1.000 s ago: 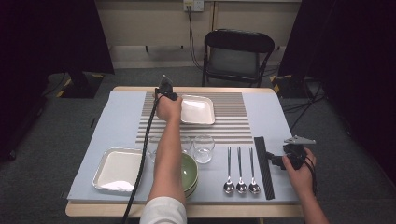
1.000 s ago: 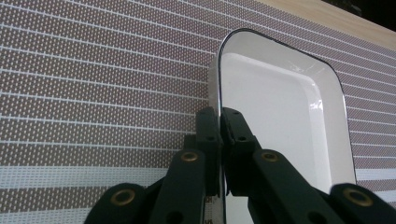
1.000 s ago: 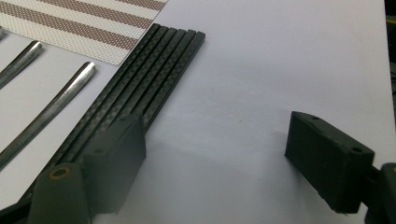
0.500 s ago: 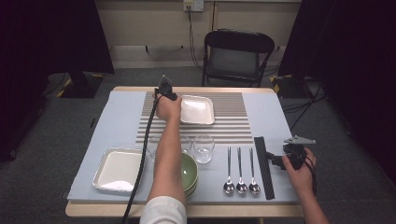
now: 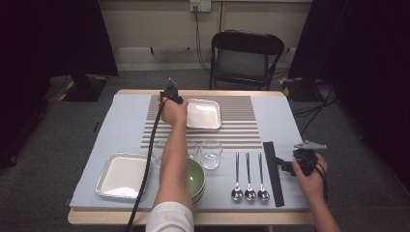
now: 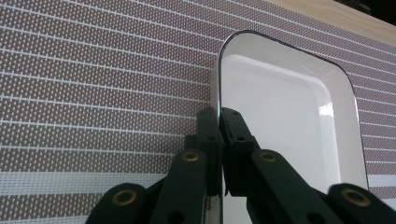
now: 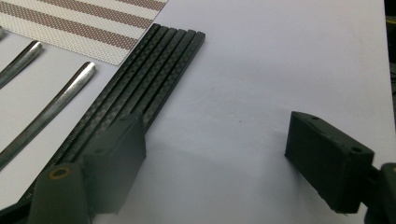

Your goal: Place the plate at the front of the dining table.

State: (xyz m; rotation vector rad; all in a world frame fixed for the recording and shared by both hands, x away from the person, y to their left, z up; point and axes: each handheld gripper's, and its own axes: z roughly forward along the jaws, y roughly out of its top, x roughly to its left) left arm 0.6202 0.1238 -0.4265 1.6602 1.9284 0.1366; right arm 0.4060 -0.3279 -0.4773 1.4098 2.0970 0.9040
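Holding: we have the left gripper (image 6: 219,122) clamped on the rim of the white tray (image 5: 203,114), jaws pinched together over its near-left edge, as the left gripper view shows.
Tray position: it sits on the striped placemat (image 5: 241,126) at the far middle of the table; from the high view we cannot tell whether it lies flat or is lifted a little at the gripped edge.
Right side: our right gripper (image 7: 212,163) hangs with its jaws spread wide and nothing between them, low over the blue cloth (image 5: 121,125), just beside the black chopsticks (image 7: 154,74).
Done so far, as we judge: one tray appears to have reached the placemat, with the grip on it not yet let go.
Left to do, as we judge: release that tray, then see to the rest of the setting.
Waiting pieces: a second tray (image 5: 123,175) at the near left corner, the green bowls (image 5: 198,179) stacked near the front edge, two clear glasses (image 5: 211,153) just behind them, three spoons (image 5: 249,176) side by side, and the chopsticks to their right.
Progress: early, we think, since most pieces are grouped along the near edge and only the one tray is on the mat.
Likely next for the right: the chopsticks are nearest to its open jaws.
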